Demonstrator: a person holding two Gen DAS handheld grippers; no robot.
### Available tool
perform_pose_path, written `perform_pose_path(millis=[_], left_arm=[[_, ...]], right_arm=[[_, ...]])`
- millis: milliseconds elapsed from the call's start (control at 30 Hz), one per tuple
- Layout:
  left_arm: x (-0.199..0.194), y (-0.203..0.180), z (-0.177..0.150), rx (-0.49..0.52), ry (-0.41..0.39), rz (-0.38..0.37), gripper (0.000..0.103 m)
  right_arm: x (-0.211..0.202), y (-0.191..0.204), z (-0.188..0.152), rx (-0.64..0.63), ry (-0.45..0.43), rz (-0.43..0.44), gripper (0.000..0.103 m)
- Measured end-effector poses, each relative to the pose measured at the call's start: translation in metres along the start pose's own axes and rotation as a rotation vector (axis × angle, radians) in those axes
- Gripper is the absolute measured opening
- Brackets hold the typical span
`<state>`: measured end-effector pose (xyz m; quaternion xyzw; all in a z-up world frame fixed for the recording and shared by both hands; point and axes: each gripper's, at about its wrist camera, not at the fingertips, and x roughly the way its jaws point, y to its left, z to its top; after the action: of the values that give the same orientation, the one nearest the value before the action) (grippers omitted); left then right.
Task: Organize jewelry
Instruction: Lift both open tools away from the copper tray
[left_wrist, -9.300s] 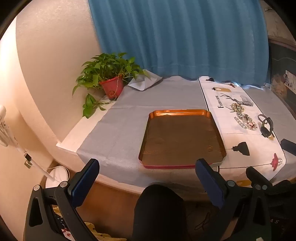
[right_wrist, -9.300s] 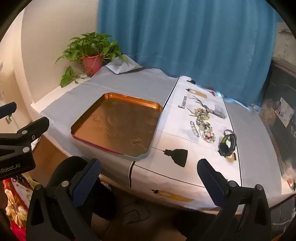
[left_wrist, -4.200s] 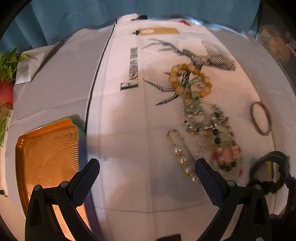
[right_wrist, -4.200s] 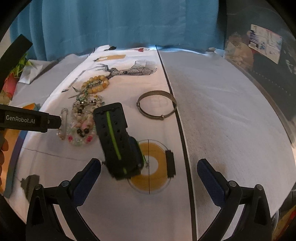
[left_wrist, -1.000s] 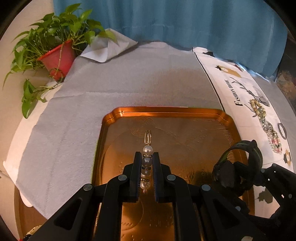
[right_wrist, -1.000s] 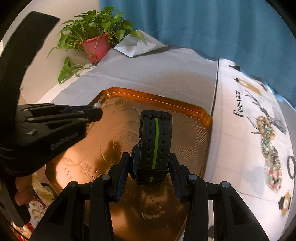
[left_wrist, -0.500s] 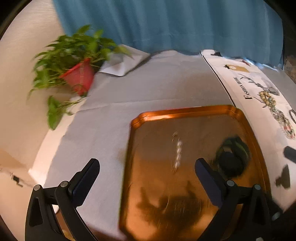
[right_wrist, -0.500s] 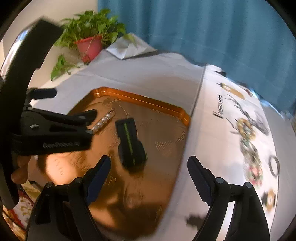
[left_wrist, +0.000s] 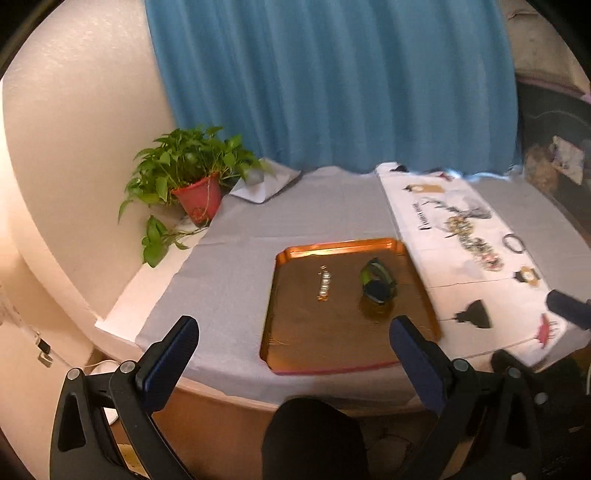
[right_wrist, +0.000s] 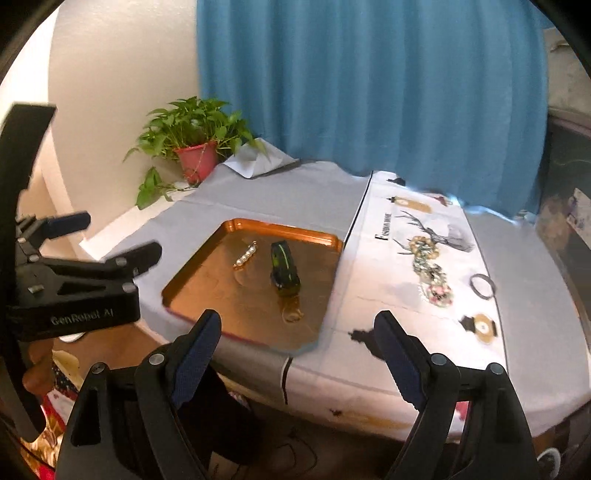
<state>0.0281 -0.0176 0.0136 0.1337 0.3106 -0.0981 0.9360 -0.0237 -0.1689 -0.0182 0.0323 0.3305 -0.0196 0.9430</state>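
An orange tray (left_wrist: 280, 332) (right_wrist: 192, 280) sits on the grey tablecloth. A pearl pin (left_wrist: 324, 286) (right_wrist: 245, 254) and a black watch with a green stripe (left_wrist: 376, 282) (right_wrist: 283, 267) lie in it. Beaded bracelets (left_wrist: 474, 242) (right_wrist: 428, 266) and a metal bangle (left_wrist: 513, 243) (right_wrist: 482, 285) lie on the white printed runner to the right. My left gripper (left_wrist: 291, 354) is open and empty, held back in front of the table's edge. My right gripper (right_wrist: 297, 350) is open and empty, also below the near edge.
A potted plant in a red pot (left_wrist: 192, 184) (right_wrist: 195, 147) stands at the back left by the wall. A folded white cloth (left_wrist: 264, 182) lies beside it. A blue curtain (left_wrist: 332, 81) hangs behind the table. The left gripper's body (right_wrist: 74, 280) shows at the right wrist view's left.
Both grippers have let go, leaving the pearl pin and the watch in the tray, and have pulled back and up from the table. The views now take in the whole table.
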Motion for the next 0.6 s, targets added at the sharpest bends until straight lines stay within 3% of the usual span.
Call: perform_pose_path(millis=[267,600], left_arm=[[-0.047,-0.016,-0.002,0.037,-0.068,-0.002,0.103],[-0.062,-0.031,-0.003,0.053,-0.070,-0.003,0.103]], right_arm=[[-0.050,-0.004,-0.018,0.022,-0.055,-0.002,0.085],[-0.074,-0.014,-0.028,0.045,-0.090,0.010,0.085]])
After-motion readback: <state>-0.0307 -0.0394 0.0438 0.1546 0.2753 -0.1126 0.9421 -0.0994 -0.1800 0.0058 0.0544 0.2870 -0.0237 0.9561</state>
